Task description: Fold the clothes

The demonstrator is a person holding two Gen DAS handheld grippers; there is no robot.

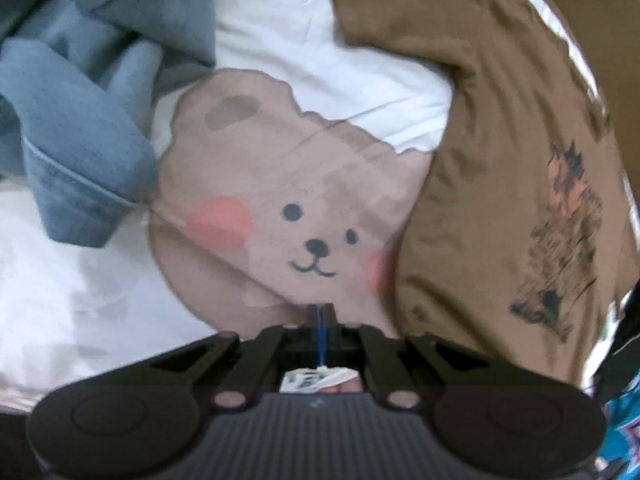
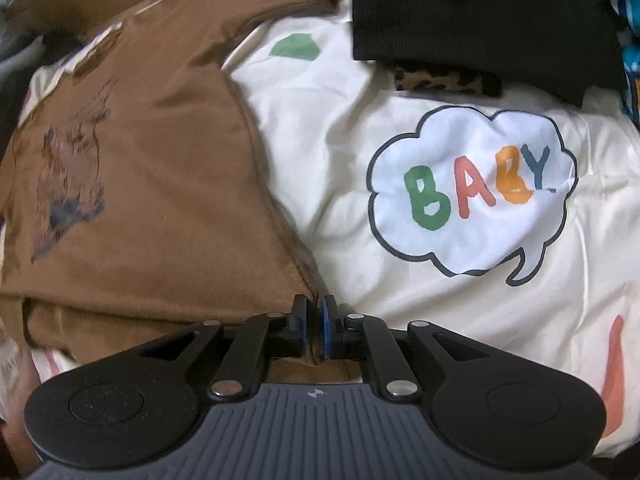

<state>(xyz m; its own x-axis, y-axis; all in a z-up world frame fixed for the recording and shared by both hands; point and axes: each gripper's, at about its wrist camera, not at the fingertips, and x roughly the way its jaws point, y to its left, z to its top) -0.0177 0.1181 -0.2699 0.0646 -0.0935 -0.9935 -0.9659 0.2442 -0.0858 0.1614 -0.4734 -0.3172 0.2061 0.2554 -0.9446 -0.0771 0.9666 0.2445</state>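
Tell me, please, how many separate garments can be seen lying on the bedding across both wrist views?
3: a brown T-shirt pinched by the right gripper, blue clothing at the left view's upper left, and a black garment at the right view's top. More may lie hidden.

Only readable word was "BABY", printed in chunky letters (green B, red A, orange B, dark blue Y) inside a white dark-outlined speech-bubble cloud (image 2: 472, 192) on the cream printed bedsheet (image 2: 360, 128). The small white fabric tag (image 1: 316, 380) between the left gripper's fingers had dark print on it, way too blurry to read. The brown T-shirt (image 2: 160, 184) graphic had no legible lettering either.
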